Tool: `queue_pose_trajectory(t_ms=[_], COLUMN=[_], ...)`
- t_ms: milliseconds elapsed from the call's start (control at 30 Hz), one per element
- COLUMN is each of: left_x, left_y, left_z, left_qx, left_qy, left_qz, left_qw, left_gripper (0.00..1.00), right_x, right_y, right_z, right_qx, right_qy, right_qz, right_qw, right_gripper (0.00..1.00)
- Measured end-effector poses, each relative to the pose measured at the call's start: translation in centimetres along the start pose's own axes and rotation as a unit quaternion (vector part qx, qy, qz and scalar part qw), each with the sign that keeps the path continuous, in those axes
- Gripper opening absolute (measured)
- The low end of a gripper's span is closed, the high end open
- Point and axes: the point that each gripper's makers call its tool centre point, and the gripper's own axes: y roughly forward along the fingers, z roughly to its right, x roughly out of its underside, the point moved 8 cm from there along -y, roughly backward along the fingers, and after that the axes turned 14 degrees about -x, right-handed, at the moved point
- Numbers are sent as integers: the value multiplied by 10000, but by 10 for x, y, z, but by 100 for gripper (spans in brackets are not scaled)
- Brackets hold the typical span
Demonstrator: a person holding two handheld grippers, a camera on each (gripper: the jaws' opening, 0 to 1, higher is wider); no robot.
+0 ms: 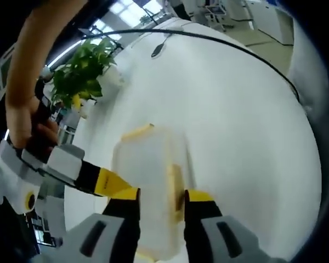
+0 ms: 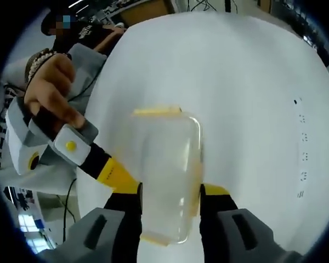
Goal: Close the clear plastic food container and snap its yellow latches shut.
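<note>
We held the left tongs [image 1: 160,205] astride the near end of the clear plastic container [image 1: 151,186], their two arms flanking its sides and one yellow latch [image 1: 175,192] lying just inside the right arm; whether they actually pinched the walls or merely bracketed them, we could not tell through the blur. The right tongs [image 2: 170,203] straddled the same container [image 2: 167,181] in the same way, and we could not tell their grip either. The container sat on the white surface [image 2: 252,82], its lid apparently already down, another yellow latch [image 2: 156,111] showing at the far end. A second tool came in from the side in each view, gripped by a hand [image 2: 52,90]. A potted plant [image 1: 82,76] and a black cable [image 1: 208,41] stood well apart on the surface.

The risk, as we judged it, lay in the light, slick container: uneven pressure on one latch could tip or skate it across the smooth surface, or leave the lid seated crookedly so the remaining latches would not catch.
</note>
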Motion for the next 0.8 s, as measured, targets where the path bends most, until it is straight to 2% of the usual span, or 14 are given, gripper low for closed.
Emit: queue_pose_trajectory(t_ms=[233,367,467,567,633,667,700,733,800], left_x=[1,5,8,10,11,11,12,13,15], left_y=[-1,-2,-2,-2,-2,-2,-3,-3,-4], left_z=[-3,-3,-4,-5,-6,-7,-8,-9,-13], left_qx=[35,-8,-3,15,55,109,172,237,354], left_qy=[-390,-624,-877,-992,-1015,-1059,-1384,-1545,-1818], left_qz=[48,195,301,354,426,451,408,423,601], left_qw=[9992,9979,9957,9944,9939,9933,9894,9868,9809], left_gripper=[24,24,24,25,25,24,24,24,25], right_x=[4,8,12,19,25,30,33,37,45], right_y=[-4,-5,-7,-4,-6,-8,-8,-9,-10], right_z=[-4,-10,-14,-25,-31,-37,-42,-48,-54], right_qx=[433,769,1314,1439,1652,1644,1612,1649,1711], right_qy=[104,37,15,62,66,125,169,145,177], right_qz=[301,478,817,1256,1476,1538,1653,1745,1754], right_qw=[9986,9959,9880,9816,9751,9743,9728,9706,9694], right_gripper=[38,38,43,43,44,46,50,55,55])
